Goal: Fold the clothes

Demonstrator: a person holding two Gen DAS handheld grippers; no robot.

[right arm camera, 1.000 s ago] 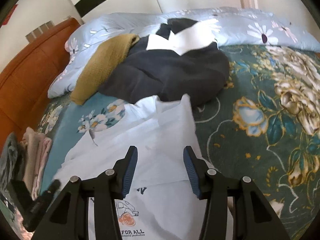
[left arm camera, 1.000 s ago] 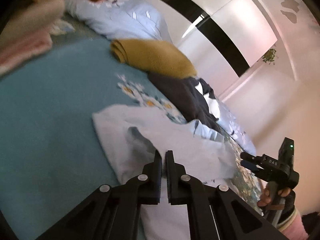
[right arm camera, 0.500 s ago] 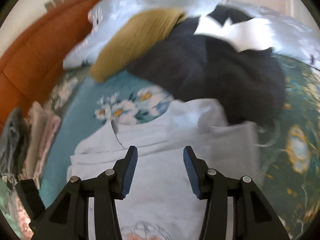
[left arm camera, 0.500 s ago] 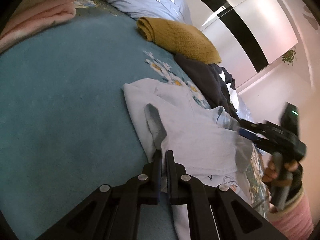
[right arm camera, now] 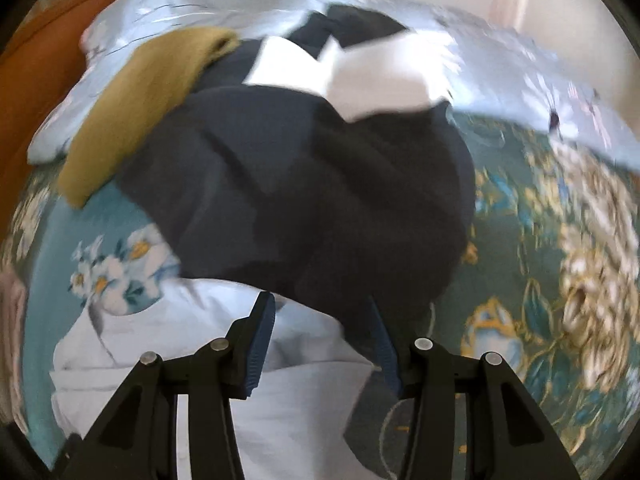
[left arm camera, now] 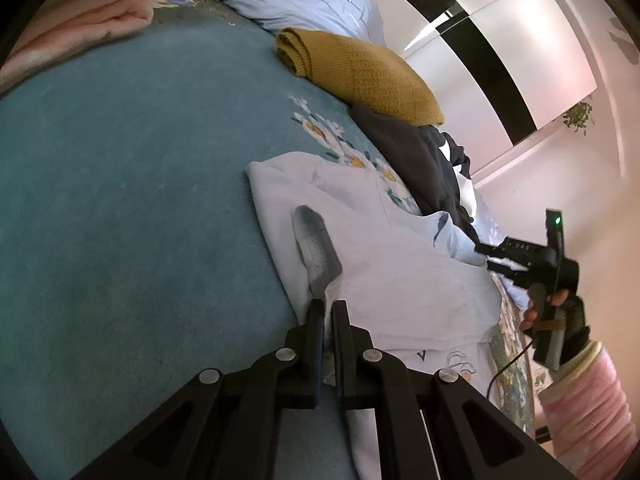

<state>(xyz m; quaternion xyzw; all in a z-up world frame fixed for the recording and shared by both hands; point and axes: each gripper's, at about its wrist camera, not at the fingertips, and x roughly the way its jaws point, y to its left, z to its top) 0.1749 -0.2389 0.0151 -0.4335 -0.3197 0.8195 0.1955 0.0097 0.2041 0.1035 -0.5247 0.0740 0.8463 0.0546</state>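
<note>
Swung forward over the dark garment [right arm camera: 304, 200], right claw [right arm camera: 322, 340] spread and empty, left claw [left arm camera: 328, 332] pinching the pale shirt [left arm camera: 400, 276] on the bed [left arm camera: 120, 200]; risks snagging the wrong garment.

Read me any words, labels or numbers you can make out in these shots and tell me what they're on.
"DAS", roughly, in small pale letters on the right gripper; only partly legible.
Printed graphic on the white T-shirt, near its hem: too small to read.
Nothing else carries readable text.
</note>
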